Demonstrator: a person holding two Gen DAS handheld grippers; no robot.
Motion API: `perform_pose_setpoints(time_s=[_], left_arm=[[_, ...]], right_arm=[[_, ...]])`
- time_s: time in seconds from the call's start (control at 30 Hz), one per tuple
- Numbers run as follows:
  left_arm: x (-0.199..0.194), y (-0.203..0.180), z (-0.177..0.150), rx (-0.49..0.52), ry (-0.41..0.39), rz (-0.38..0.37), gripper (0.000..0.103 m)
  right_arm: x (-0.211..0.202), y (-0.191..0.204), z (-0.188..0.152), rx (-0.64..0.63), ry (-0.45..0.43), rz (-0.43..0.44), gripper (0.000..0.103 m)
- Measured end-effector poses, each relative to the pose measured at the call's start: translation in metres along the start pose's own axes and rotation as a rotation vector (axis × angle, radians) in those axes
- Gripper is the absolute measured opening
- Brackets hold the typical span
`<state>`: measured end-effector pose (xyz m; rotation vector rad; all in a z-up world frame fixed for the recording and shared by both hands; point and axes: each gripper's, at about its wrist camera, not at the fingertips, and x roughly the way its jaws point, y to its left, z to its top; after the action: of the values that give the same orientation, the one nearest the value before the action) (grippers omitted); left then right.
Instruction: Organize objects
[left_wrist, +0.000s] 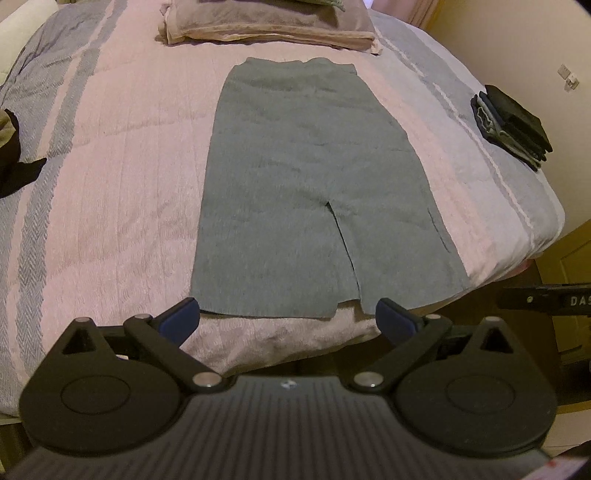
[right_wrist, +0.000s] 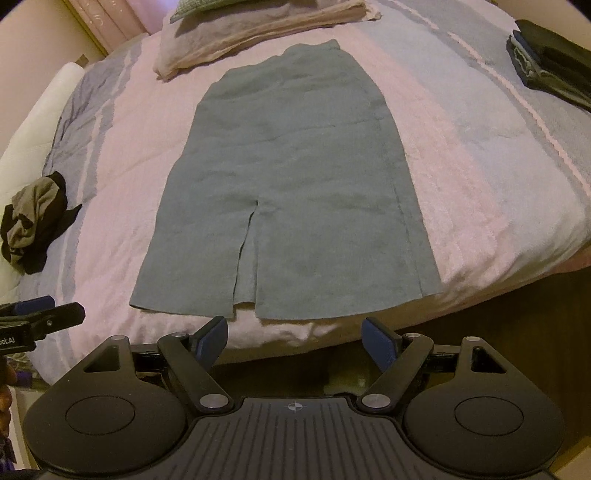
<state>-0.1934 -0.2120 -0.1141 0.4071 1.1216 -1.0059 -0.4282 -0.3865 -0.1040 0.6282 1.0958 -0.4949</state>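
Your grey skirt (left_wrist: 310, 192) lies spread flat on the bed (left_wrist: 110, 147), hem towards you, ready for folding. Your left gripper (left_wrist: 288, 317) and right gripper (right_wrist: 294, 338) hover just short of the hem, jaws wide apart, holding nothing.

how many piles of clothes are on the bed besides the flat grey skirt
3: a folded pinkish stack beyond the skirt at the far end, a folded dark stack near the right edge, and a crumpled dark-and-grey heap on the left. More could lie out of view.
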Motion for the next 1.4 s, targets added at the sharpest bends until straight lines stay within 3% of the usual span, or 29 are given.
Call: perform_pose_setpoints(time_s=[0.93, 1.4], left_arm=[[-0.001, 0.0, -0.001, 0.002, 0.008, -0.002, 0.1], [0.002, 0.004, 0.011, 0.023, 0.005, -0.014, 0.1]], right_arm=[[0.006, 0.021, -0.015, -0.021, 0.024, -0.023, 0.077], [0.008, 0.019, -0.006, -0.018, 0.026, -0.043, 0.077]])
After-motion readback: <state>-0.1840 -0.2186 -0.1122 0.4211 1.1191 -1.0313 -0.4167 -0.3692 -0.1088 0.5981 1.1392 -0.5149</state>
